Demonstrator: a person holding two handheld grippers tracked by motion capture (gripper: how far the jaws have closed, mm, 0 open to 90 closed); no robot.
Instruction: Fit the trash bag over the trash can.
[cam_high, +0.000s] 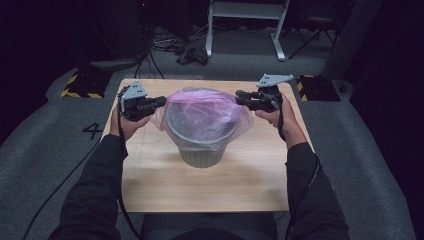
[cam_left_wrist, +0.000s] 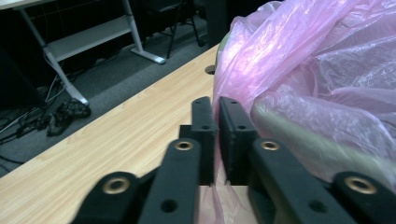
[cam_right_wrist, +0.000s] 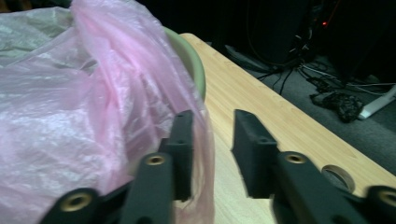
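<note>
A pale green bin (cam_high: 201, 157) stands mid-table with a thin pink plastic bag (cam_high: 202, 112) draped over its mouth. My left gripper (cam_high: 161, 101) is at the bag's left edge. In the left gripper view its jaws (cam_left_wrist: 215, 112) are shut on a fold of the pink bag (cam_left_wrist: 317, 60), beside the bin rim (cam_left_wrist: 303, 140). My right gripper (cam_high: 240, 96) is at the bag's right edge. In the right gripper view it (cam_right_wrist: 214, 128) stands open. The bag film (cam_right_wrist: 70, 107) hangs along one jaw, a clear gap beside it, just past the bin rim (cam_right_wrist: 191, 60).
The wooden table (cam_high: 250, 180) is small, with grey carpet all round. It has a cable hole (cam_right_wrist: 338, 176) near a far corner. A white table frame (cam_high: 245, 10) and loose cables (cam_high: 192, 54) lie on the floor beyond. Yellow-black striped feet (cam_high: 80, 85) sit at the left.
</note>
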